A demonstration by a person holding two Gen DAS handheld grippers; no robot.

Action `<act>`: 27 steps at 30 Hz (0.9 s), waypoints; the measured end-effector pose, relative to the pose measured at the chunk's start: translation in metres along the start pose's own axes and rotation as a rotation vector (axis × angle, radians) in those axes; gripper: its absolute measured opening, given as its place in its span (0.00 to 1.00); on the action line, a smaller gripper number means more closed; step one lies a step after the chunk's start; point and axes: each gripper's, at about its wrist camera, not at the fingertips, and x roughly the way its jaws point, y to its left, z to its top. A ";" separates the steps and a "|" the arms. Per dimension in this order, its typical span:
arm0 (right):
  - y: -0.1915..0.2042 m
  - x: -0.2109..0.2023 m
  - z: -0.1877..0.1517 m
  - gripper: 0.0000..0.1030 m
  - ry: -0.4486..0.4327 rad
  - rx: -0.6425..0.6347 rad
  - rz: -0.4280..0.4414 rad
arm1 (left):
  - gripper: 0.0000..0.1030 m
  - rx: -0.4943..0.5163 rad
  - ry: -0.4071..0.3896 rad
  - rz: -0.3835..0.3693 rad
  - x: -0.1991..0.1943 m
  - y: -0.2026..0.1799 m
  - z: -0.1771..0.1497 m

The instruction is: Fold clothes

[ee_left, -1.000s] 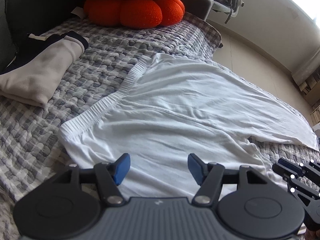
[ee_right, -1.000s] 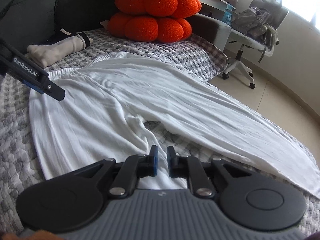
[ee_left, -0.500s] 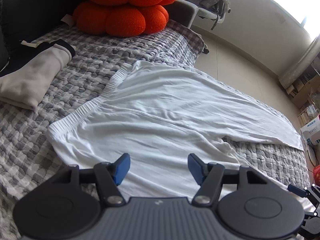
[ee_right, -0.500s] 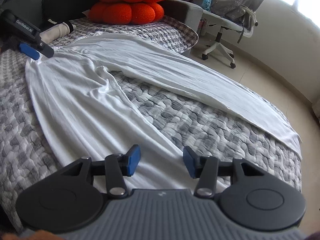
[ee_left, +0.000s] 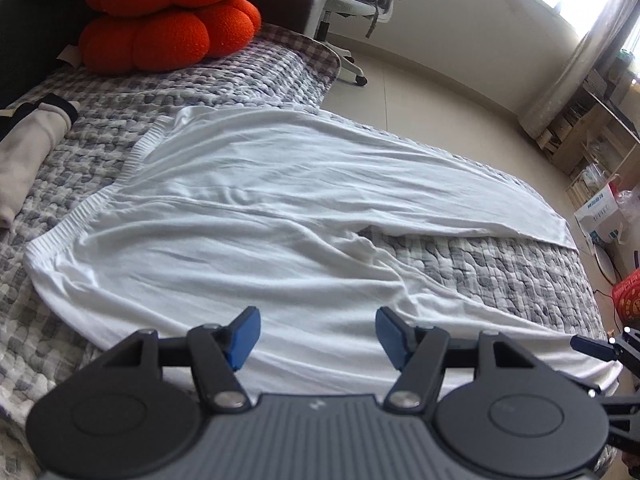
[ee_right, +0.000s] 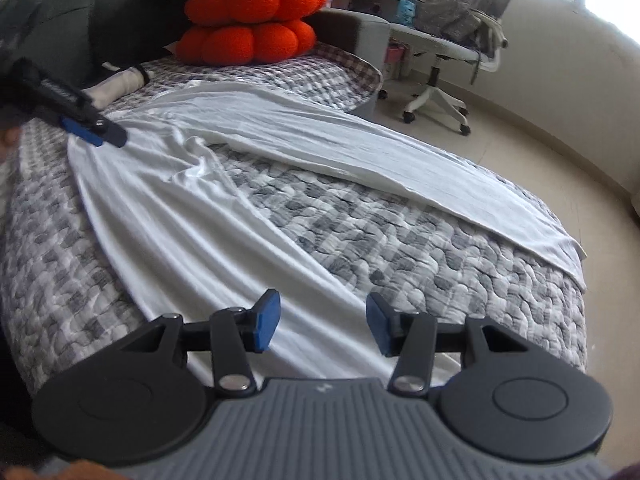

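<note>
Both my grippers are released and holding nothing: my left gripper [ee_left: 318,336] hovers over the seat near the waistband, my right gripper [ee_right: 323,322] over the near leg's lower end. The white trousers [ee_left: 280,216] lie spread on the grey quilted bed [ee_right: 420,248], waistband toward the orange cushions [ee_right: 252,20], long axis running away from them, legs splayed in a V. I should probably pinch the near leg's outer edge at both ends and carry it evenly onto the far leg.
</note>
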 end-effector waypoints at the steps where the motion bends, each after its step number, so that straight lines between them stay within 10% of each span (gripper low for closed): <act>1: 0.009 -0.005 -0.001 0.50 -0.007 -0.054 0.027 | 0.63 0.007 0.004 -0.002 0.001 -0.002 -0.001; 7: 0.057 -0.021 -0.023 0.47 0.010 -0.341 0.075 | 0.63 0.011 0.020 0.003 0.003 -0.002 -0.003; 13: 0.068 -0.006 -0.040 0.07 0.052 -0.478 -0.025 | 0.63 0.019 0.020 0.006 0.003 -0.006 -0.004; 17: 0.084 -0.001 -0.051 0.01 0.047 -0.642 -0.117 | 0.63 0.002 0.013 0.003 -0.002 -0.002 -0.003; 27: 0.073 -0.014 -0.040 0.00 0.007 -0.514 -0.098 | 0.64 -0.043 0.013 -0.017 -0.012 0.010 -0.002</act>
